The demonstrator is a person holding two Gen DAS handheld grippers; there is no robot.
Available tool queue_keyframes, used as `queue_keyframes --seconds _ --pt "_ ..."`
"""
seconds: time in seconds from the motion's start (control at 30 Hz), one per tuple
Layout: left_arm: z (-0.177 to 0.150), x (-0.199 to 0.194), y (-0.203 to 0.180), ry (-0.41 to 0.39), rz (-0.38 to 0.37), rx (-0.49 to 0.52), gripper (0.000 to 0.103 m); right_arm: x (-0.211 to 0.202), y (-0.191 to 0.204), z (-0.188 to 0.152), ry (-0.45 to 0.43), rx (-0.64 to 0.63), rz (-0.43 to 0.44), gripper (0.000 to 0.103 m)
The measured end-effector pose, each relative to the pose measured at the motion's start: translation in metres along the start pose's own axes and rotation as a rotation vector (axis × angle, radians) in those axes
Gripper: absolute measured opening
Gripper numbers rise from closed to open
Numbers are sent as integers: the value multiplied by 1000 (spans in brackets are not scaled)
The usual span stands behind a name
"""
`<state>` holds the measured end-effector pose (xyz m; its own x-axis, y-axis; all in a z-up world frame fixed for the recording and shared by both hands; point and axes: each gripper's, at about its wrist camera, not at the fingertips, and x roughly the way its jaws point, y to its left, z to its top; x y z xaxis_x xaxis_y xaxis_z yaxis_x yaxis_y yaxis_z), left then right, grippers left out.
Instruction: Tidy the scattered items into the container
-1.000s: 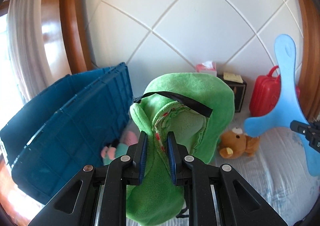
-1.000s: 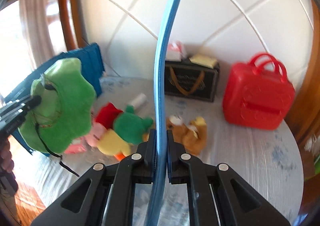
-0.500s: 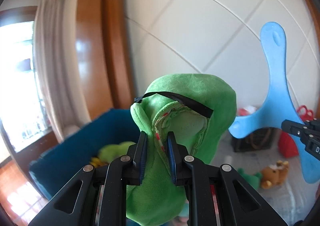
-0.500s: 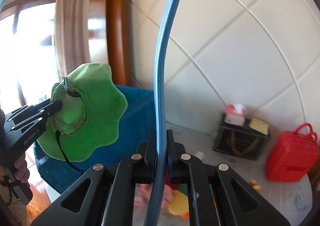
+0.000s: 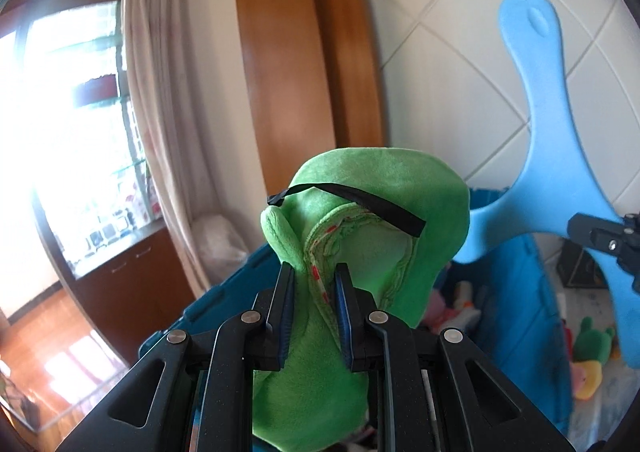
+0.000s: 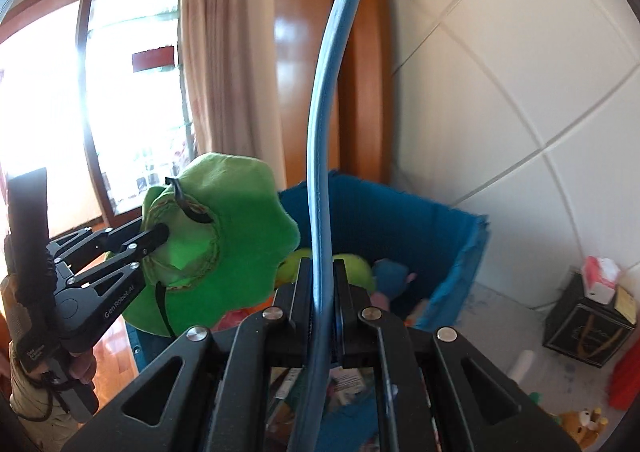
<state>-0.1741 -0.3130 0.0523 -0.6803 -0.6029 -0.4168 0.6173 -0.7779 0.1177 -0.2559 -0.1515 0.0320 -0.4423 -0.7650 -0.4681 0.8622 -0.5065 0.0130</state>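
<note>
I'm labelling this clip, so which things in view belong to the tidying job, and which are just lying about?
Part of the job:
- green plush hat with black strap, clamped in the left gripper
- flat light-blue foam boomerang, clamped in the right gripper
- dark blue plastic crate, already holding toys

Just lying about:
- black gift box
- pink tissue pack on top of it

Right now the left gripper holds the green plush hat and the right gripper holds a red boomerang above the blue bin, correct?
Not quite: the boomerang in the right gripper is light blue, as the left wrist view shows. The left gripper does hold the green plush hat, above the blue bin.
</note>
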Motion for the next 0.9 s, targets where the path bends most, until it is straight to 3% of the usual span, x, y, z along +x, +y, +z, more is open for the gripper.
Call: queue_keyframes --seconds 0.13,0.2,0.23,0.33,0.37,0.4,0.43,0.47,0.5,0.53,0.7,0.9 --pt "-13 18 16 50 -8 -26 25 36 20 -2 79 -15 9 9" --pt "-18 21 22 56 -7 -40 45 45 26 -2 102 -12 6 9" --pt "-21 23 25 56 -11 -49 50 47 26 -2 111 -13 0 9" --pt "-26 21 29 42 -34 -71 86 52 29 -3 129 -13 -14 11" --pt "-28 18 29 30 -41 -73 87 51 27 -5 130 -7 -22 17" --pt "-29 15 29 24 -48 -72 90 48 26 -6 125 -2 -32 32" --pt "-31 13 29 20 -56 -73 93 45 23 -8 122 6 -44 63" --pt "-32 11 28 16 -62 -76 102 42 21 -10 119 11 -57 80" --pt "-33 8 27 11 -65 -81 103 37 19 -12 112 12 -78 101" --pt "-34 5 26 9 -67 -88 103 30 19 -15 102 8 -102 103" --pt "-36 -3 21 23 -86 -99 103 -4 12 -28 79 4 -156 103" --pt "-45 -52 -19 -2 -124 -62 103 -65 -6 -56 54 38 -243 103"
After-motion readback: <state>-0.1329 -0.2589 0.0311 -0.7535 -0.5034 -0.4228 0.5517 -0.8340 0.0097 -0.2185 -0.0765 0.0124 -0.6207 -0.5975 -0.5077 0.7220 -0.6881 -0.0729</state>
